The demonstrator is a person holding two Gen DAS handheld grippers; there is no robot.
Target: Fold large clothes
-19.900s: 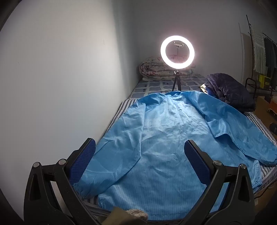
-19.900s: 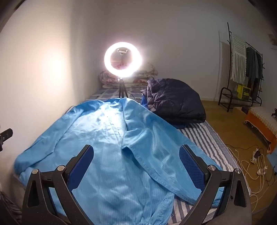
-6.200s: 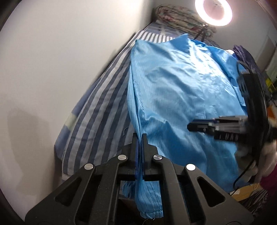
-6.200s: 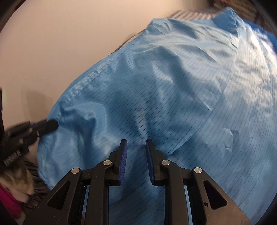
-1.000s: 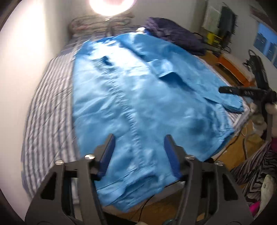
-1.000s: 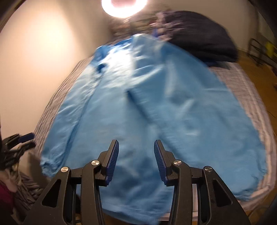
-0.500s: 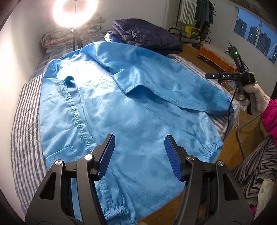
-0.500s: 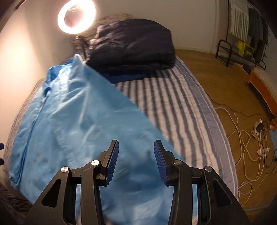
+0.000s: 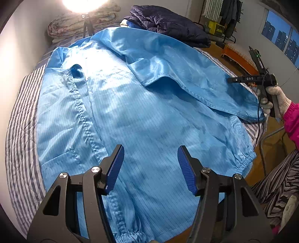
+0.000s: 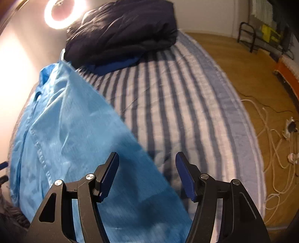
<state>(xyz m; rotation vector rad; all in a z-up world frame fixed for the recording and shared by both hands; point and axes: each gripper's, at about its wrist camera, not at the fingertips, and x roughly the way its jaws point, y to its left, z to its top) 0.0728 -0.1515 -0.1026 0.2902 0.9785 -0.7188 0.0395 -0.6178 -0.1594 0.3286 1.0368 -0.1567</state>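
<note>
A large light blue coat (image 9: pixel 134 104) lies spread on the striped bed (image 9: pixel 20 115), its left sleeve folded in over the body. Its right sleeve (image 9: pixel 196 78) stretches toward the bed's right edge. My left gripper (image 9: pixel 150 168) is open and empty above the coat's lower hem. My right gripper (image 10: pixel 147 175) is open and empty, hovering over the right sleeve's edge (image 10: pixel 115 149) where it meets the bare striped sheet (image 10: pixel 177 97). The right gripper also shows in the left wrist view (image 9: pixel 254 78), beside the sleeve's cuff end.
A folded dark navy duvet (image 10: pixel 121 31) lies at the bed's far end. A lit ring light (image 10: pixel 61 13) on a tripod stands near the wall. White cables (image 10: pixel 276 142) lie on the wooden floor to the right. A clothes rack (image 9: pixel 222 16) stands by the far wall.
The right gripper has opened wider and swung further right, past the sleeve edge toward the bare sheet. The left gripper has pulled back a little over the hem. The coat has not moved.
</note>
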